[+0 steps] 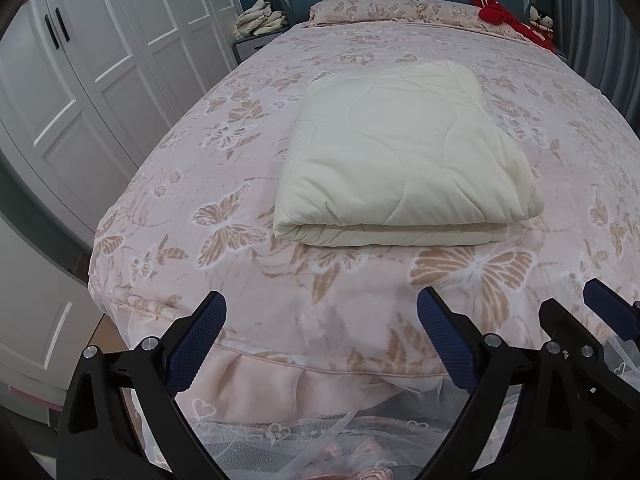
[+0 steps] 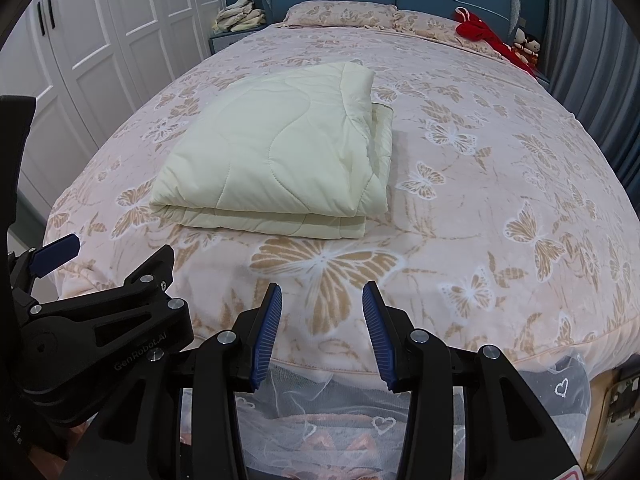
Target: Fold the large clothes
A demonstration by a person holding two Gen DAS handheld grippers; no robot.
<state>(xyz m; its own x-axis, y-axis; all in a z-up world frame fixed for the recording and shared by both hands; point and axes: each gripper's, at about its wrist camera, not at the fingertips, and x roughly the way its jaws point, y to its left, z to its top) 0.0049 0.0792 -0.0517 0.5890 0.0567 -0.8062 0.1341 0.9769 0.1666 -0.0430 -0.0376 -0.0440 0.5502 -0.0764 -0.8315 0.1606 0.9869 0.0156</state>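
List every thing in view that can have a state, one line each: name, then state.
cream quilt: folded into a thick rectangle, lying flat on the bed, untouched.
left gripper: open wide, empty, above the foot of the bed.
right gripper: partly open, empty, above the foot of the bed.
bedspread: spread smooth over the bed.
wardrobe doors: closed.
pillows: lying flat at the headboard.

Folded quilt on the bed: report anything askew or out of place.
The cream quilt is folded, but unevenly: along its right side a lower layer sticks out past the top layer instead of lining up. It also lies slightly skewed on the butterfly bedspread. Nothing looks spilled or damaged.
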